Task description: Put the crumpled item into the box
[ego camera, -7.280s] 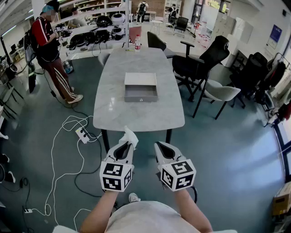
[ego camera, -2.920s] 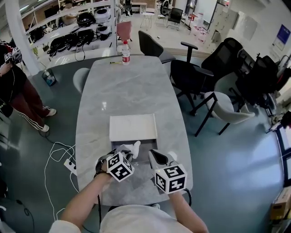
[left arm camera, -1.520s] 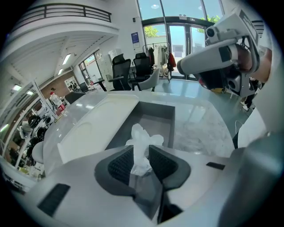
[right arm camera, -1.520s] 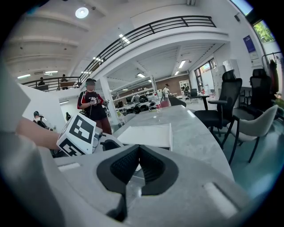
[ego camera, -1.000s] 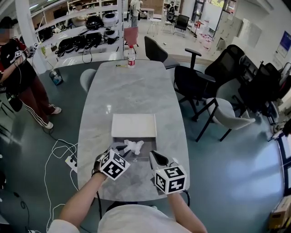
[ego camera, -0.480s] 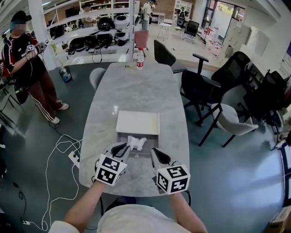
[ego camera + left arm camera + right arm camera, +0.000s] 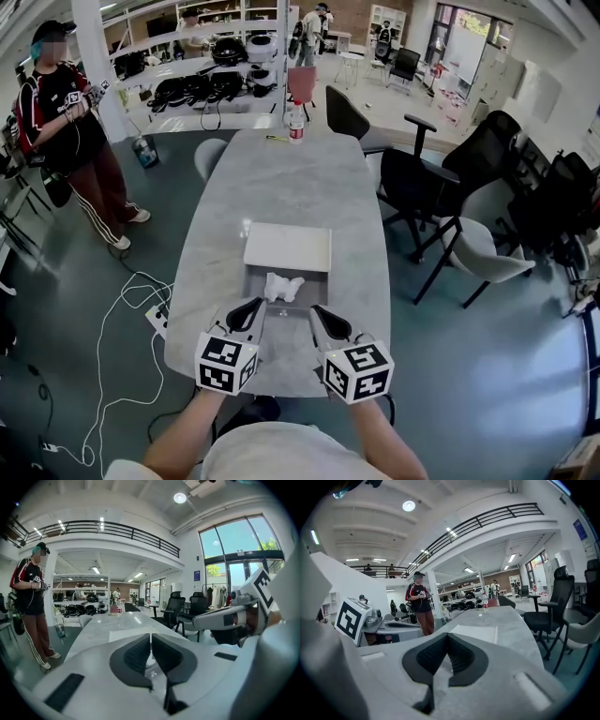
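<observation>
Crumpled white paper (image 7: 283, 286) lies inside the open grey part of the box (image 7: 313, 289), centre of frame, touching neither claw. Box sits on grey marble counter (image 7: 281, 178). Left claw (image 7: 254, 307) just below-left of box, jaws pressed together, nothing between them. Right claw (image 7: 316, 312) just below-right, jaws likewise together, empty. Bottle (image 7: 297, 123) at counter's far end, upper centre. Person (image 7: 66, 103) stands upper left

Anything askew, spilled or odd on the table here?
Nothing stands out. The crumpled paper lies inside the open box, and the bottle at the far end of the table stands upright.
</observation>
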The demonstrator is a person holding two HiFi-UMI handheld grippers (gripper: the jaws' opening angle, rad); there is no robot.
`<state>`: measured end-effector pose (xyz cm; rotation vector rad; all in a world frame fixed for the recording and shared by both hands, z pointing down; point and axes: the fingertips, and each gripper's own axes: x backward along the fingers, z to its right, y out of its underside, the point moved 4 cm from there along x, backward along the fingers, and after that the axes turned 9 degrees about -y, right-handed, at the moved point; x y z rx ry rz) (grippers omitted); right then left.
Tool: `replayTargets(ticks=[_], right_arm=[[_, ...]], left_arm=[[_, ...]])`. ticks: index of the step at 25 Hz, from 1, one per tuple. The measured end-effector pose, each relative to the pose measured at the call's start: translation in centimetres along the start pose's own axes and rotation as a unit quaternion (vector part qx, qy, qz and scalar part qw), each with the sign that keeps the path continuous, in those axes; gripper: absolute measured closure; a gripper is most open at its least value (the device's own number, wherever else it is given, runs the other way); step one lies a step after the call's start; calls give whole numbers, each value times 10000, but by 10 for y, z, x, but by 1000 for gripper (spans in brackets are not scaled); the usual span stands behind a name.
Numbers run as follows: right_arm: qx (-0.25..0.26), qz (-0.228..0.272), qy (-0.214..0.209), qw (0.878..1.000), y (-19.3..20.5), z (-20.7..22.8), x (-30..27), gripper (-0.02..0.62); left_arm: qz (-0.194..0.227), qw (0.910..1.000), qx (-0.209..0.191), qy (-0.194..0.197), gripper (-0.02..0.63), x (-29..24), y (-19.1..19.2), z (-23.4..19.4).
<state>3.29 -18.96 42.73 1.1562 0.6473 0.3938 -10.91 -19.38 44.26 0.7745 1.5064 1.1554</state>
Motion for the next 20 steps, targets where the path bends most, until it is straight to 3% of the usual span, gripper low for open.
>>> replayTargets(ticks=[20], right_arm=[[130,46,-167,9998,3,-10,13,591]], left_arm=[[142,9996,109,-209,595,16,5,13]])
